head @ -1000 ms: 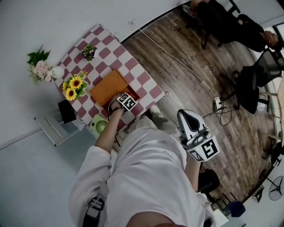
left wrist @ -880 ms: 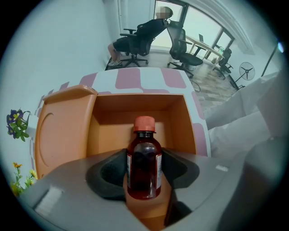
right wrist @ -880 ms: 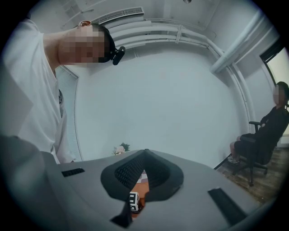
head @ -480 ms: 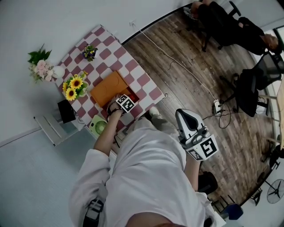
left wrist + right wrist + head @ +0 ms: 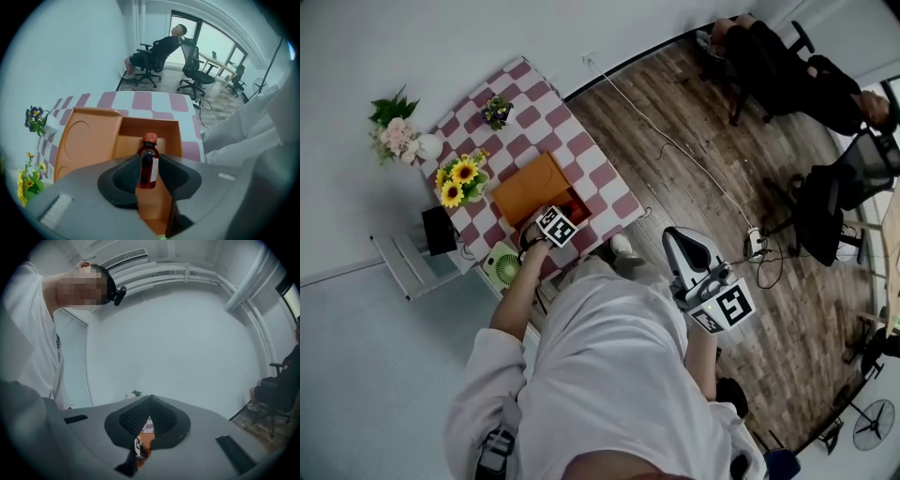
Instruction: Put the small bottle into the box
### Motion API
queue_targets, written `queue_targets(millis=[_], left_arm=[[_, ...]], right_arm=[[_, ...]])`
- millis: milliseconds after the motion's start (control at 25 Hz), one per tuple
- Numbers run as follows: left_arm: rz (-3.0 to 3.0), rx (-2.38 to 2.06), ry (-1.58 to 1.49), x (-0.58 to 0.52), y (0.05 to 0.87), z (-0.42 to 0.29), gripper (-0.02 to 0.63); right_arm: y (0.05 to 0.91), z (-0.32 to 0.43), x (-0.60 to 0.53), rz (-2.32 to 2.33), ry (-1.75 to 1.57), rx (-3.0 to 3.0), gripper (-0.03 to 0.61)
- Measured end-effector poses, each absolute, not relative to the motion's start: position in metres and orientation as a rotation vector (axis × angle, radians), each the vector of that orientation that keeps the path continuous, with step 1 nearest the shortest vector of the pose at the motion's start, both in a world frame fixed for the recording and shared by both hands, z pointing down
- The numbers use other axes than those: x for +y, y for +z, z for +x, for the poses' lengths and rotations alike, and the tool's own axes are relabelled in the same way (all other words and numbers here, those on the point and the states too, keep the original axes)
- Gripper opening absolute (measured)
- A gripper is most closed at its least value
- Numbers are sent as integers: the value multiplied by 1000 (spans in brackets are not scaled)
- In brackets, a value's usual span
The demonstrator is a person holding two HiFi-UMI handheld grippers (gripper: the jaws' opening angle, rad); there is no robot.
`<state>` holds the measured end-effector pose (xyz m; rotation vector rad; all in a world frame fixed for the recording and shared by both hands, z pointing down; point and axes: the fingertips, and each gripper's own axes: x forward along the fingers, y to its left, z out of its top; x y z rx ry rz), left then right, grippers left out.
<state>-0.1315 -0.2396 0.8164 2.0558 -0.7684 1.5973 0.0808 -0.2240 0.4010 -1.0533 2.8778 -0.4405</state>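
Note:
The small dark-red bottle [image 5: 149, 164] with an orange cap and a white label lies inside the open orange box [image 5: 140, 129], cap pointing away from me. My left gripper [image 5: 148, 156] points steeply down over the box. Its jaws stand partway open and have just been closing; the bottle shows in the gap below the tips, with neither pad gripping it. In the head view that gripper [image 5: 553, 223] hangs over the box [image 5: 530, 187] on the checked table [image 5: 581, 141]. My right gripper [image 5: 677, 242] is held level off the table, jaws together and empty.
On the table stand sunflowers [image 5: 459, 178], a small purple flower pot [image 5: 497, 111] and a green fan [image 5: 502, 265]. A white vase of pink flowers [image 5: 398, 136] stands at the far corner. A cable [image 5: 675, 141] crosses the wood floor. A person reclines in an office chair [image 5: 787, 56].
The left gripper has lifted a little above the box, and its marker cube has drifted toward me. The right gripper has hardly moved.

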Motion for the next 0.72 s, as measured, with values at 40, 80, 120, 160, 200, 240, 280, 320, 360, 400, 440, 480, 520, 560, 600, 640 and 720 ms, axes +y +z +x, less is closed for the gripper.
queue_targets(millis=[40, 80, 120, 160, 200, 240, 280, 320, 360, 400, 440, 480, 520, 560, 600, 640, 720], left_arm=[[2052, -786, 1572, -239, 811, -131, 120], [2047, -803, 1544, -238, 807, -131, 97], [2040, -820, 1515, -237, 802, -131, 89], [2035, -841, 1487, -237, 797, -131, 80], [2035, -864, 1464, -236, 792, -132, 56], [2039, -887, 1440, -236, 787, -132, 32], [2049, -908, 1409, -236, 782, -131, 0], [2059, -926, 1372, -235, 776, -129, -2], [2068, -941, 1333, -234, 770, -127, -3], [2078, -954, 1298, -232, 762, -125, -3], [2090, -970, 1265, -231, 754, -123, -3], [2103, -989, 1233, -230, 746, -122, -3], [2117, -1011, 1199, -230, 737, -120, -3], [2130, -1037, 1164, -229, 727, -119, -3], [2142, -1064, 1127, -228, 717, -118, -3], [2154, -1091, 1090, -227, 706, -117, -3], [2177, -1142, 1017, -224, 684, -114, -3]], right_arm=[[399, 79, -225, -1030, -439, 2883, 3], [398, 78, -227, -1006, -438, 2889, 3], [398, 76, -229, -982, -440, 2896, 3], [399, 75, -231, -959, -443, 2902, 3], [400, 74, -234, -940, -448, 2907, 3], [401, 74, -236, -923, -453, 2912, 3], [402, 74, -238, -908, -456, 2917, 3], [403, 74, -240, -891, -457, 2923, 3], [403, 73, -241, -872, -457, 2930, 3], [403, 71, -243, -851, -457, 2937, 3], [403, 69, -245, -827, -457, 2944, 3], [403, 66, -247, -802, -457, 2952, 3], [403, 63, -249, -775, -458, 2959, 3], [403, 59, -251, -745, -458, 2966, 3], [403, 54, -251, -711, -460, 2974, 3], [403, 49, -251, -676, -461, 2983, 3], [403, 39, -250, -607, -466, 3004, 3]])
